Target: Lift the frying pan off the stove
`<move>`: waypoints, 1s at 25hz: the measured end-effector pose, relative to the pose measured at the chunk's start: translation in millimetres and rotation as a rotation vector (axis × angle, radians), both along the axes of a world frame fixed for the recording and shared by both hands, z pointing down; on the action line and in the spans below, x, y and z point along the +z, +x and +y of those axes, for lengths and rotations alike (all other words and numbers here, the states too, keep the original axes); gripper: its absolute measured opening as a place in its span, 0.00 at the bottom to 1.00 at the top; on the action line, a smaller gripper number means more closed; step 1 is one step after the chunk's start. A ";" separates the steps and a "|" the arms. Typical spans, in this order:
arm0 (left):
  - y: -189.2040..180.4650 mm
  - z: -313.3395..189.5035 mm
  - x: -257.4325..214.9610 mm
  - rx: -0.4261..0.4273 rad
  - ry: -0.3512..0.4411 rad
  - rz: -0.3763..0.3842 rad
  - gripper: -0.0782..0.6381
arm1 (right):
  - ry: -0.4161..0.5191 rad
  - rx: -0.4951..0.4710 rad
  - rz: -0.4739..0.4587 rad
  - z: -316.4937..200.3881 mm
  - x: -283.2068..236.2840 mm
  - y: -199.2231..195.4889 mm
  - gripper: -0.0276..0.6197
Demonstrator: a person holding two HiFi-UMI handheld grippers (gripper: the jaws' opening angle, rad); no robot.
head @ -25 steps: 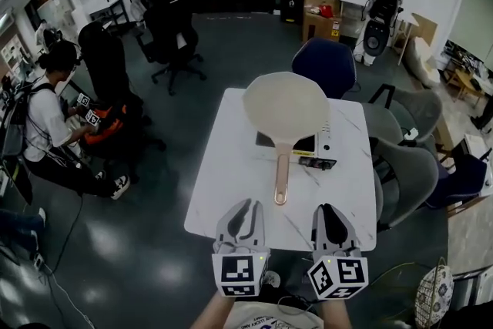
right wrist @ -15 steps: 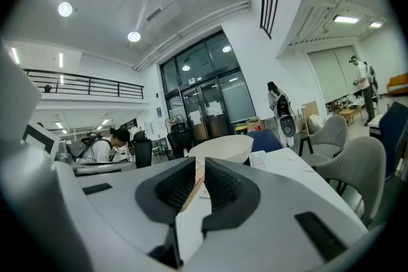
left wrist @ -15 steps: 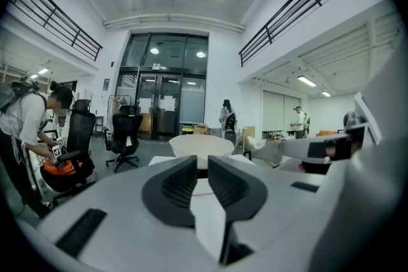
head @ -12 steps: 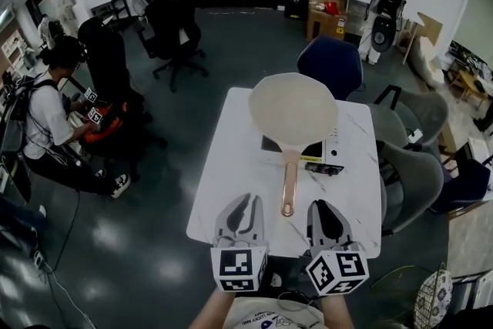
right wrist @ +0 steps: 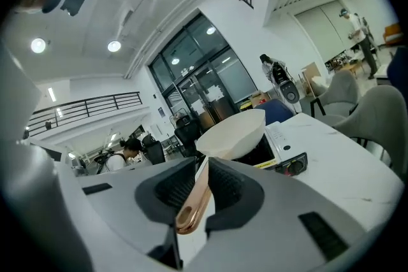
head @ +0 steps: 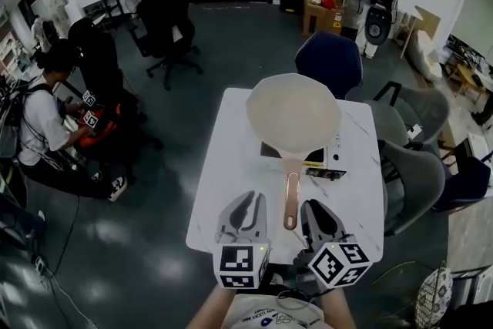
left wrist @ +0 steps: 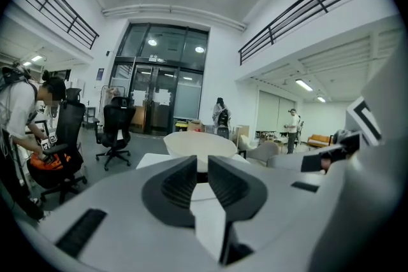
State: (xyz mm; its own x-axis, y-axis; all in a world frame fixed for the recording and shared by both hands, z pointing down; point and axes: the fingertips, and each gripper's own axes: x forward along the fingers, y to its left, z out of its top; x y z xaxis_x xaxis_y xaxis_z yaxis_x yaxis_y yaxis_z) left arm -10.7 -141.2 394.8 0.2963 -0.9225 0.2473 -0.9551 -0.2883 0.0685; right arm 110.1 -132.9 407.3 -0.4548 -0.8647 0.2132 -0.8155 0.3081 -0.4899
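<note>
A: Frying pan (head: 293, 110), where now?
B: Resting on the portable gas stove (head: 330, 162), centre of the head view, on the white table (head: 219, 181). Copper handle (head: 290, 200) pointing toward the lower edge.
A: Changed from a second ago?
B: Pan unmoved. Both grippers further up the frame: handle's end earlier ahead of them, now lying between the two. Right gripper (head: 311, 207) also tipped over toward the handle.
A: Jaws?
B: Left gripper (head: 250, 198): closed tight, empty. Right: drawn together much the same. Handle's end seen across the gap and over one jaw in the right gripper view, yet just left of that gripper from above, unclasped.
A: Hard to make out?
B: Stove mostly covered by the pan, only its front and right side showing. Handle hidden behind the jaws in the left gripper view, just the pan's pale rim above them. Forearms (head: 214, 310) cut off at the bottom edge. Contact between right gripper and handle: impossible to tell.
</note>
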 end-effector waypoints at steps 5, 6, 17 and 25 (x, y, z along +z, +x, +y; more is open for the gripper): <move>1.2 -14.3 8.1 0.024 -0.022 -0.003 0.19 | -0.049 -0.006 -0.041 -10.2 10.2 -3.5 0.13; 1.5 -16.9 9.1 0.028 -0.022 -0.003 0.19 | -0.059 -0.008 -0.054 -11.6 12.5 -4.4 0.13; 1.1 -32.3 32.6 0.046 -0.075 0.011 0.19 | -0.208 -0.027 -0.269 -19.1 43.0 -10.1 0.22; -4.3 -38.9 40.4 0.034 -0.095 0.012 0.19 | -0.268 -0.099 -0.405 -21.0 48.7 -28.9 0.27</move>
State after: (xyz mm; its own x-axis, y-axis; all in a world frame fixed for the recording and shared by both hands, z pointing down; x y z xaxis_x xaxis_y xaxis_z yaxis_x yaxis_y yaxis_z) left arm -15.1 -180.2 435.2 0.3304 -0.8845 0.3294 -0.9438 -0.3122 0.1084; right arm 81.2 -153.9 456.0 -0.6246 -0.7518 0.2114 -0.5165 0.1946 -0.8338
